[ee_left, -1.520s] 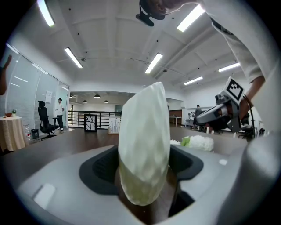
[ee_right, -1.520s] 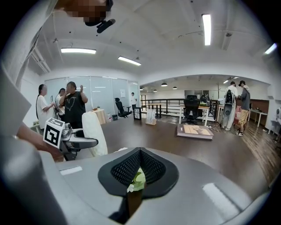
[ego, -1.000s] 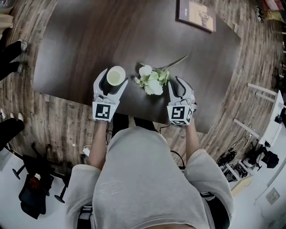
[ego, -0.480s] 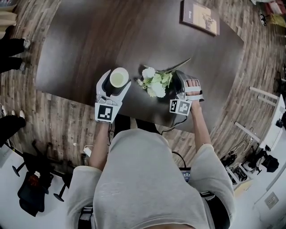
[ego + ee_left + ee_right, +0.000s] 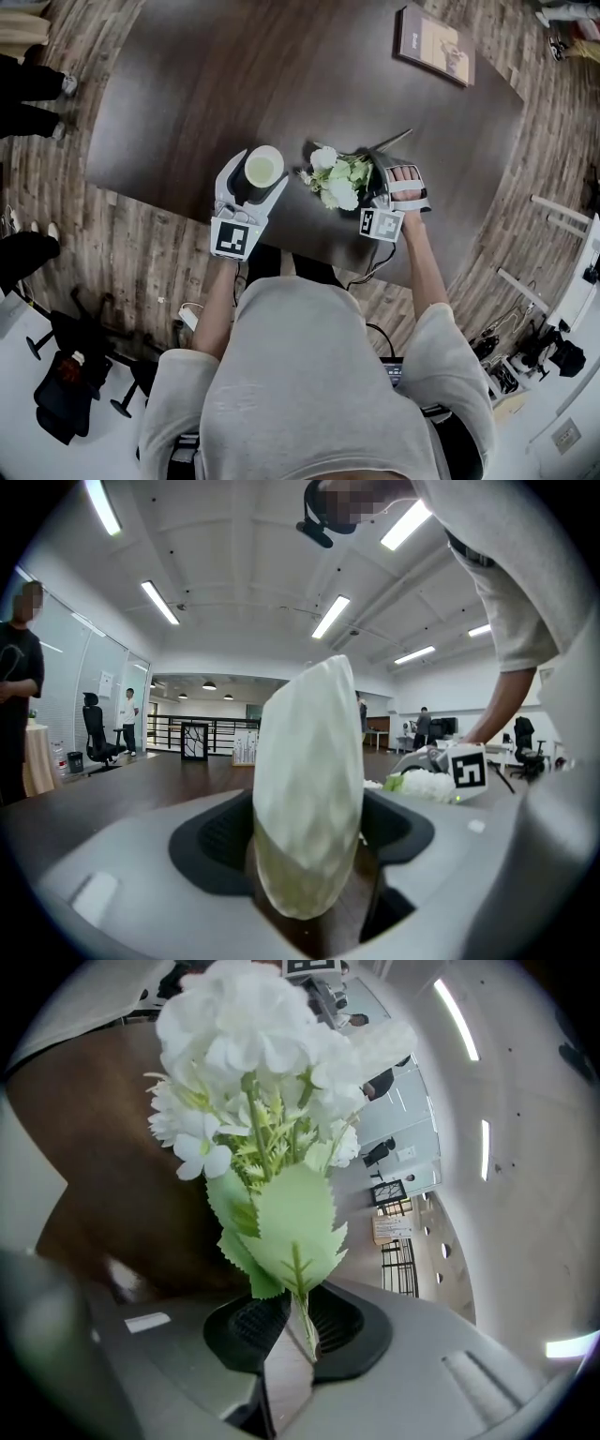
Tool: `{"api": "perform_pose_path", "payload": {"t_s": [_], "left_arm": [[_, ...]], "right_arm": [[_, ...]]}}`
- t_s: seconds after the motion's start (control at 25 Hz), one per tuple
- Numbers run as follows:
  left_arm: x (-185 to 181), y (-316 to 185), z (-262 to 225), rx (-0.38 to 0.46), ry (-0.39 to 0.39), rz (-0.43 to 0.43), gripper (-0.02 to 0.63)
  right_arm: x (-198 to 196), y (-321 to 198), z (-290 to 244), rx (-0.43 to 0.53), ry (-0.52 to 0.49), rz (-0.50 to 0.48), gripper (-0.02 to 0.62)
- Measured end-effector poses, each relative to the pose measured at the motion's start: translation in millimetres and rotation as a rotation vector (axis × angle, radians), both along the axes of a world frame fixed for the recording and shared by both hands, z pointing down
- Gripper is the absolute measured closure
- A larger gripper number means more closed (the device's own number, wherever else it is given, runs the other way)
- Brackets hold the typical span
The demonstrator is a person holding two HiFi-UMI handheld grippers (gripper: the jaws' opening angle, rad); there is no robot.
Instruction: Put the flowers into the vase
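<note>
The fingers [image 5: 247,1333] of the right gripper [image 5: 295,1321] have just been closing and now pinch the thin stem [image 5: 305,1316] of the flowers [image 5: 267,1147], right under the lowest leaves [image 5: 291,1222]. The white blooms fan out ahead of them. The bunch looks light and artificial, top-heavy on a slim stalk, so it will likely wobble or twist in the grip. The stem is the right place to hold, since the petals and leaves are soft and would crush or bend. A low grip may leave little stalk free to enter the vase. The left gripper [image 5: 309,883] has its fingers [image 5: 211,841] spread wide and clamped around the pale vase [image 5: 309,780], upright on the table [image 5: 216,84]. The vase looks rigid, smooth and possibly breakable. In the head view the flowers sit just beside it, apart from its rim.
</note>
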State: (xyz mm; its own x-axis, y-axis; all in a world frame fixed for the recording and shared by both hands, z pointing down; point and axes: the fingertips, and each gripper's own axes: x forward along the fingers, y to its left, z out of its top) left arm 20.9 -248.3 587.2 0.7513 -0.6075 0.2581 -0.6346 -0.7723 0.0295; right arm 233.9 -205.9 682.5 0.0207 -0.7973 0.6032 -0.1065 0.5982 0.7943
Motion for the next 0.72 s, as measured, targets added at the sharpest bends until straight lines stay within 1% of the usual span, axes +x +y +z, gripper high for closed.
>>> {"api": "perform_pose_path", "payload": {"t_s": [0.12, 0.24, 0.44, 0.52, 0.6, 0.72], "left_arm": [[-1, 1, 0, -0.005, 0.009, -0.004, 0.264], [-3, 1, 0, -0.008, 0.01, -0.005, 0.264], [-5, 2, 4, 0.025, 0.001, 0.013, 0.264], [-6, 2, 3, 0.024, 0.008, 0.01, 0.264], [-5, 2, -1, 0.024, 0.015, 0.007, 0.264], [-5, 2, -3, 0.012, 0.016, 0.006, 0.264]], "right_arm": [[0, 2, -7, 0.014, -0.03, 0.028, 0.545], [2, 1, -13, 0.031, -0.081, 0.075, 0.549], [7, 0, -31, 0.067, -0.207, 0.183, 0.557], [9, -2, -39, 0.088, -0.266, 0.231, 0.561], [12, -5, -51, 0.108, -0.364, 0.304, 0.561], [18, -10, -75, 0.142, -0.6, 0.445, 0.563]]}}
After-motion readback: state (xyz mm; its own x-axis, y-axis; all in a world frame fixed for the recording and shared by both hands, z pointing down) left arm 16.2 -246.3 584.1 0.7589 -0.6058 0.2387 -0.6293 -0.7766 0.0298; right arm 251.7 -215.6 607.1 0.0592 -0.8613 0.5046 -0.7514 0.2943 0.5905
